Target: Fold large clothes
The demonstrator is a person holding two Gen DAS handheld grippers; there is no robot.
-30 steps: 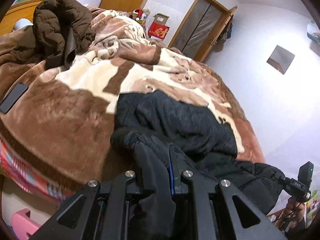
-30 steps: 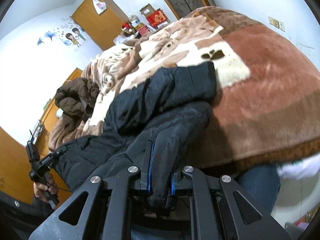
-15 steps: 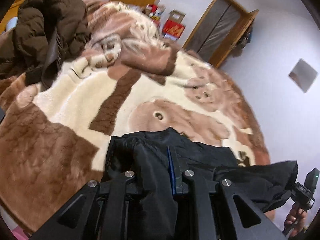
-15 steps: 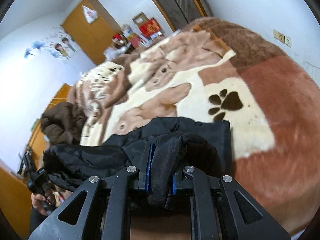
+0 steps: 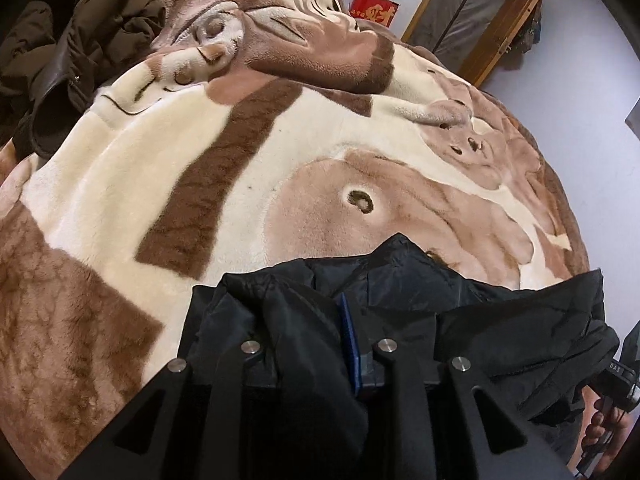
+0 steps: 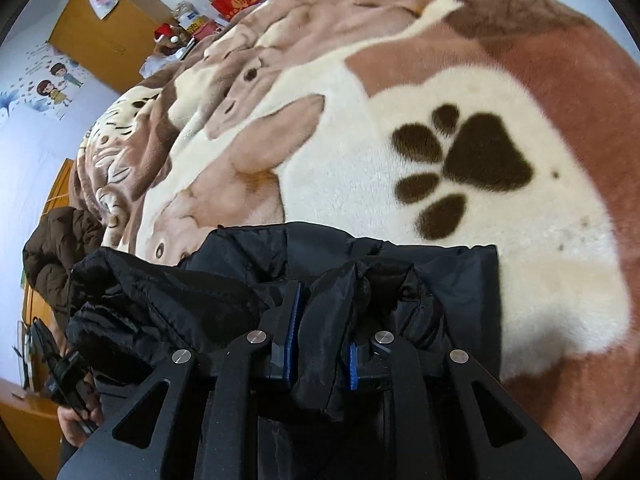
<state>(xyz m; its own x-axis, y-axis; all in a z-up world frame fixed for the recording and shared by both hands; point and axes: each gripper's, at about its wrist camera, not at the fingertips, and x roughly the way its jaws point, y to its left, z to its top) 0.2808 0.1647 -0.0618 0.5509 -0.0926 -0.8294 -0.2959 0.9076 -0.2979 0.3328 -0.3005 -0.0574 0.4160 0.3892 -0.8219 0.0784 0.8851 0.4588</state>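
Observation:
A black padded jacket (image 5: 460,300) hangs bunched between my two grippers over the brown and cream animal-print blanket (image 5: 248,184) on the bed. My left gripper (image 5: 316,320) is shut on a fold of the jacket. My right gripper (image 6: 324,312) is shut on another fold of the jacket (image 6: 168,300). The jacket's front edge lies on the blanket (image 6: 480,240) just ahead of both grippers. The cloth hides most of the fingers.
A dark brown puffy coat (image 5: 68,40) lies heaped at the far left of the bed, also in the right wrist view (image 6: 56,248). A wooden door (image 5: 480,16), a wardrobe (image 6: 104,32) and red boxes (image 5: 374,10) stand beyond the bed.
Both grippers have carried the jacket up and forward over the bed. The jacket, hanging off the bed's edge a second ago, now lies folded up onto the blanket.

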